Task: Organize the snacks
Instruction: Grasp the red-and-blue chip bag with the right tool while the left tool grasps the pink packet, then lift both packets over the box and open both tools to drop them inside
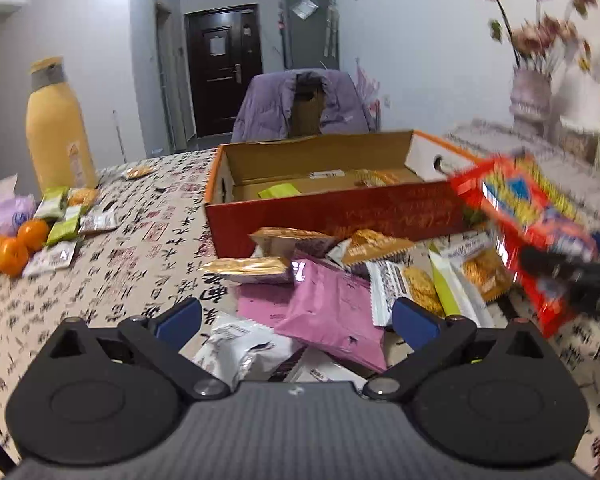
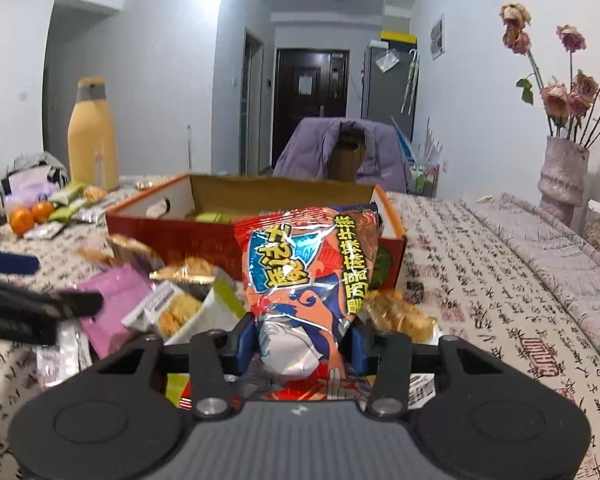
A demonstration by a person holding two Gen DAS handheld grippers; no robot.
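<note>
Right claw (image 2: pixel 303 344): clenched on the lower part of a red snack bag (image 2: pixel 308 276), blue pads pressing both sides; bag upright, raised above the pile, in front of the near wall of the box. Same bag in the left wrist view (image 1: pixel 520 216), blurred, at right, beside the box corner.

Left claw (image 1: pixel 296 320): released, jaws spread wide, nothing between the pads; positioned over the snack pile, above a pink packet (image 1: pixel 332 312) and a white packet (image 1: pixel 240 344).

Open cardboard box (image 1: pixel 340 216): red outer wall, resting on the surface (image 1: pixel 140 248) covered with a calligraphy-print cloth. Contents visible: a green packet (image 1: pixel 278 190) and a biscuit packet (image 1: pixel 376 178) on the box floor.

Snack pile: loose on the surface directly in front of the box; includes gold-wrapped packets (image 1: pixel 248 268) and cracker packets (image 1: pixel 420 284).

Far left of the surface: yellow bottle (image 1: pixel 58 132) standing upright, oranges (image 1: pixel 14 246) grouped near it, several small green and white packets (image 1: pixel 64 224) just beside the oranges.

Far right: vase with dried roses (image 2: pixel 564 176). Behind the box: chair draped with a purple jacket (image 1: pixel 300 104).
</note>
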